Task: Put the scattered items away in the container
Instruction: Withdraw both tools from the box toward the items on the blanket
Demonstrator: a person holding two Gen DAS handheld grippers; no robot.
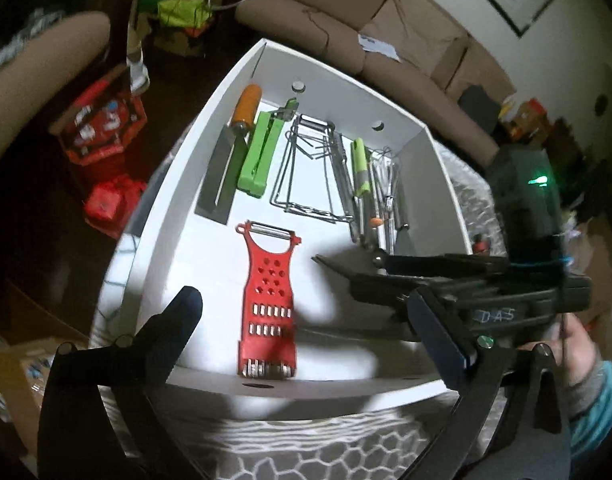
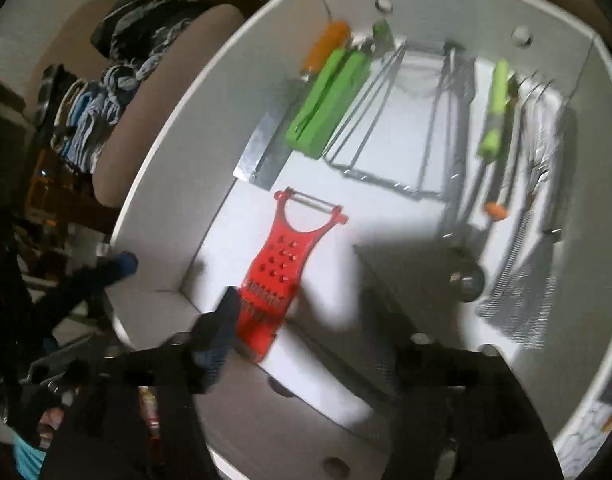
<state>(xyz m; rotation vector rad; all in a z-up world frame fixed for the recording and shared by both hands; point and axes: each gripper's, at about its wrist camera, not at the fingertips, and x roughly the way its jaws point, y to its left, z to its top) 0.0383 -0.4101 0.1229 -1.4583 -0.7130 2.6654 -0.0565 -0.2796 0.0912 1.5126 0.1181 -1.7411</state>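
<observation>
The white rectangular cardboard container (image 1: 346, 80) already holds everything visible: a bent wire rack (image 1: 306, 172) mid-far, a green plastic hinged tool (image 1: 259, 156) far left, and the red plastic grater-peeler (image 1: 267, 300) lying flat at the near side. Both the left gripper (image 1: 306, 328) and right gripper (image 2: 322, 332) hang open and empty above it, so tidying looks nearly finished.

We see a white container (image 1: 346, 84) holding a red grater (image 1: 269, 300) pierced with round holes and rows of silver slots. Beside it lie a bright green tool (image 1: 259, 156), an orange handle (image 1: 247, 106) on a grey metal blade, and silver wire racks (image 1: 310, 172). Our hand-held gripper (image 1: 306, 328) is black with dark blue pads. Below the container, the surface (image 1: 306, 452) shows a grey and white honeycomb pattern.
</observation>
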